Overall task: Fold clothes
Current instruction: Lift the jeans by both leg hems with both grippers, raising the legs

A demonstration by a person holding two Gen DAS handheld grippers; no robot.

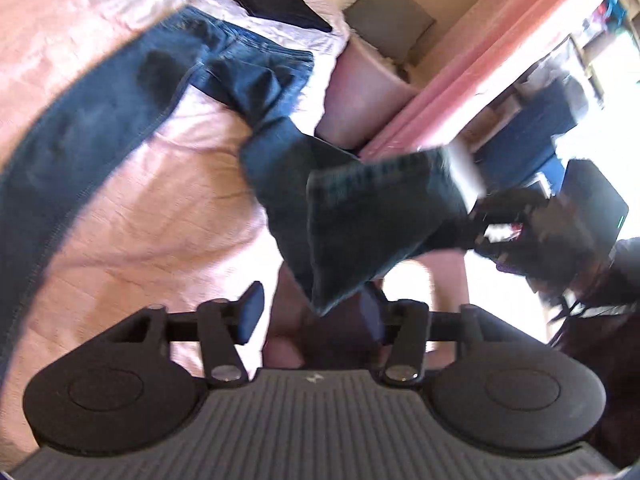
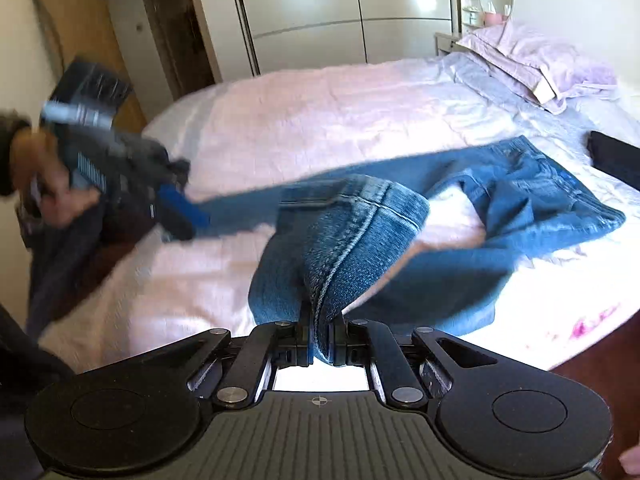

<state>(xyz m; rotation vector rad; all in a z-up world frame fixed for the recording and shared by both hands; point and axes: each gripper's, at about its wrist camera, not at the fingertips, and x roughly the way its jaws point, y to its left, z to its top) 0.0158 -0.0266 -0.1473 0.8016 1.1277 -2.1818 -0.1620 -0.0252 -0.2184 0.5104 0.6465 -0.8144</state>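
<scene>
We are working on a wide bed with open room beyond the jeans lying across it, judging the denim heavy, limp and best taken at hems, the right gripper pinching one cuff, the left gripper gaping empty.

A pair of blue denim jeans lies spread across the pink bed cover, waistband toward the right of the right wrist frame. One leg runs flat leftward across the middle of the frame as a long blurred band. The other leg is doubled over and lifted off the cover at lower centre (its hem and side seam face the camera). In the left wrist frame the jeans stretch from upper centre down the left edge, the raised hem hanging at centre right.
</scene>
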